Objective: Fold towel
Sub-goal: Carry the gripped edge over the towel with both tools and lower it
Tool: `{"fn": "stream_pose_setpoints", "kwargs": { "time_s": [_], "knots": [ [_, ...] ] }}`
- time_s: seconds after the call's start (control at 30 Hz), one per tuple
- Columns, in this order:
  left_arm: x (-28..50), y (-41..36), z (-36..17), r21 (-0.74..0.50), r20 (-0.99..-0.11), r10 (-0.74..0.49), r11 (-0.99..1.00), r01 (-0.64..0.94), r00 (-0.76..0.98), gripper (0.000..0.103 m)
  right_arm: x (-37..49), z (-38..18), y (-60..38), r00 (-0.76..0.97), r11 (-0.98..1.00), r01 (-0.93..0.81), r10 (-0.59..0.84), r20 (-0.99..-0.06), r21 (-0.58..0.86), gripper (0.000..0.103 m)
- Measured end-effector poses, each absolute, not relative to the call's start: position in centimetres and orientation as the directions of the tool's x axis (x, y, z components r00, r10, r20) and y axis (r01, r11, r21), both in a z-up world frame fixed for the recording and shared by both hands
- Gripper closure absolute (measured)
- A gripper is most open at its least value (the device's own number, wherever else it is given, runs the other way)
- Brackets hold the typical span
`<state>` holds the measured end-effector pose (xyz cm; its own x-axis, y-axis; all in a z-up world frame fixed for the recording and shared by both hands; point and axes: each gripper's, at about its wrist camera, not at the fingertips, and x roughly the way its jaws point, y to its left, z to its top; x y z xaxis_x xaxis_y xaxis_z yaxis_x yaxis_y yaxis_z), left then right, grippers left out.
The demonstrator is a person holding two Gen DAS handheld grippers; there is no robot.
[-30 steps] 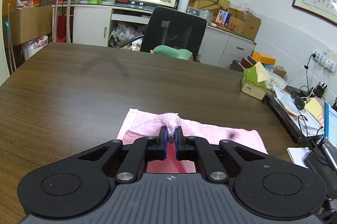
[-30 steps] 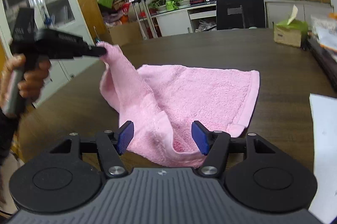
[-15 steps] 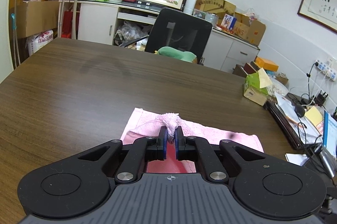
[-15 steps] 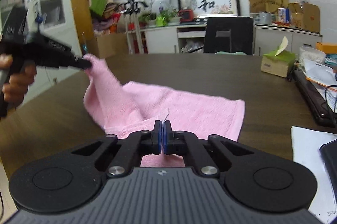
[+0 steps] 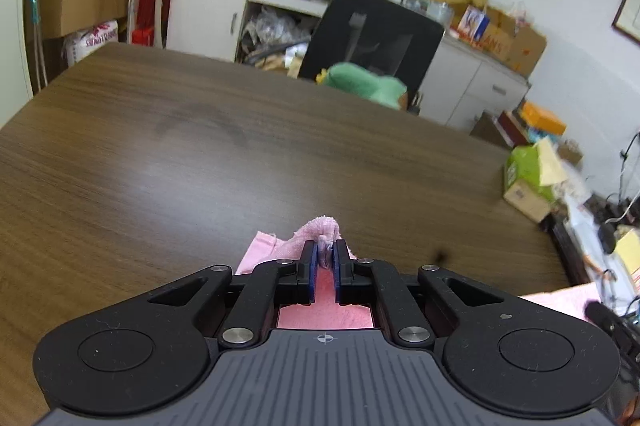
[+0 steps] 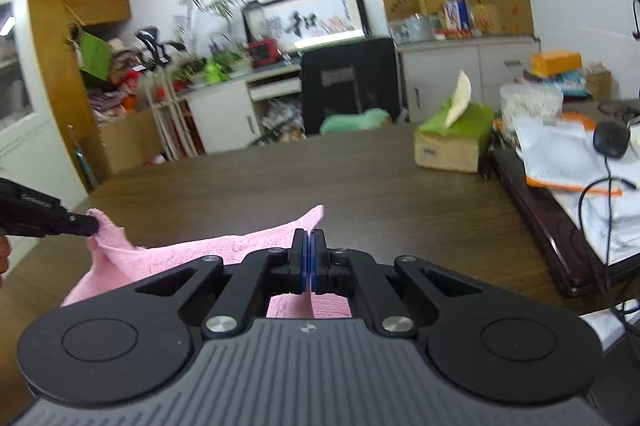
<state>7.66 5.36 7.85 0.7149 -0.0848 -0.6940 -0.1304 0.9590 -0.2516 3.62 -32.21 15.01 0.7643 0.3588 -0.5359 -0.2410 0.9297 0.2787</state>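
Note:
The pink towel (image 6: 224, 250) hangs stretched between my two grippers above the dark wooden table (image 6: 380, 185). My right gripper (image 6: 309, 240) is shut on the towel's near edge, with a corner sticking up past the tips. My left gripper (image 5: 325, 253) is shut on a bunched corner of the towel (image 5: 320, 228). In the right wrist view the left gripper (image 6: 90, 226) shows at the far left, holding the other corner. Most of the towel is hidden under the gripper bodies.
A green tissue box (image 6: 454, 137) stands on the table at the right. A laptop, papers, a mouse (image 6: 610, 137) and cables fill the right edge. A black office chair (image 5: 372, 37) with a green cushion stands at the far side.
The right gripper closed on the towel's near edge a second ago. Both grippers have since lifted the towel off the table and moved forward, so it now hangs between them.

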Motion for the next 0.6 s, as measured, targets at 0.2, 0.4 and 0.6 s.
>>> {"fn": "stream_pose_setpoints", "kwargs": {
  "time_s": [0.2,0.4,0.6],
  "knots": [
    [9.8,5.1,5.6,-0.219,-0.74,-0.051,0.961,-0.169,0.671,0.091,6.3,11.5,-31.0,0.739,0.948,-0.217,0.315,-0.595,0.232,0.101],
    [9.6,6.1,5.8,-0.208,-0.723,-0.033,0.963,-0.172,0.69,0.07,6.3,10.5,-31.1,0.725,0.932,-0.229,0.355,-0.59,0.28,0.096],
    [7.7,6.9,7.0,-0.244,-0.653,-0.049,0.958,-0.148,0.756,0.019,5.3,11.2,-31.2,0.725,0.905,-0.266,0.415,-0.55,0.332,0.094]
  ]
}}
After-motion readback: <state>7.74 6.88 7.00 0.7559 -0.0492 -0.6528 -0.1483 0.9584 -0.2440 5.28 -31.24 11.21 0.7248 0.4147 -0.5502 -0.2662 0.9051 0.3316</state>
